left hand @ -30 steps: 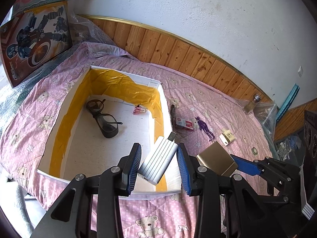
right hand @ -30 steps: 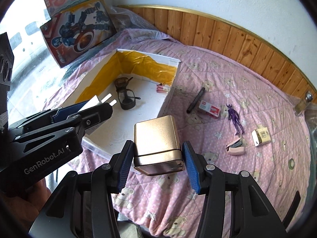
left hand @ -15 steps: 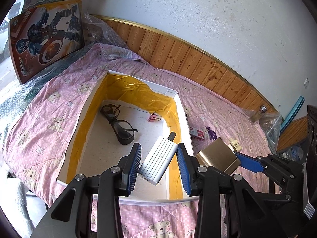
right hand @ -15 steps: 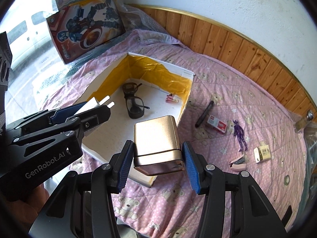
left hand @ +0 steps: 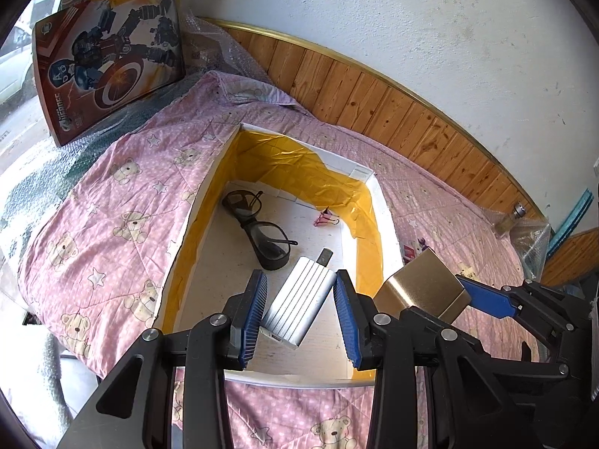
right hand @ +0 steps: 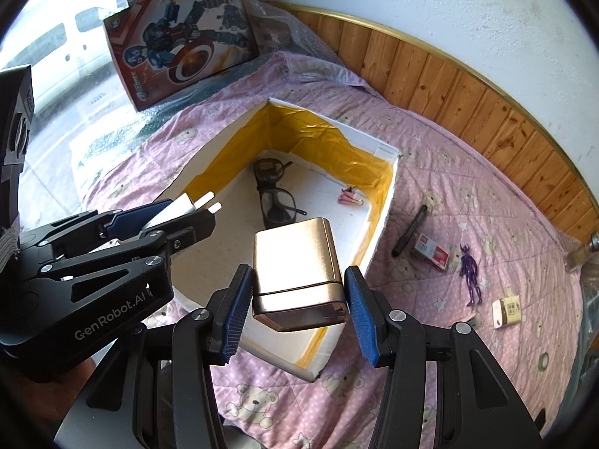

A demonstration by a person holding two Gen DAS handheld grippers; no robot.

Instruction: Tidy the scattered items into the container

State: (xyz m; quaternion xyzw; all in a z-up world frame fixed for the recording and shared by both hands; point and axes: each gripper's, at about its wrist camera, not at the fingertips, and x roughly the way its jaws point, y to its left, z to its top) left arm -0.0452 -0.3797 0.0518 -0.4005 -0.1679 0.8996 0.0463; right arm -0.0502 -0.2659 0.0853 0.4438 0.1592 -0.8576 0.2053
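- The bed (left hand: 112, 202) with the pink quilt carries the white container (left hand: 382, 217) with yellow lining.
- The right gripper (right hand: 295, 307) has its jaws clamped on the gold box (right hand: 295, 262), above the container's near corner.
- The left gripper (left hand: 299, 307) has its jaws clamped on the silver ribbed device (left hand: 299, 303), tilted over the container floor.

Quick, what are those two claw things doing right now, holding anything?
Left gripper: closed on a ribbed silver metal charger block, above the box.
Right gripper: closed on a shiny gold rectangular tin.
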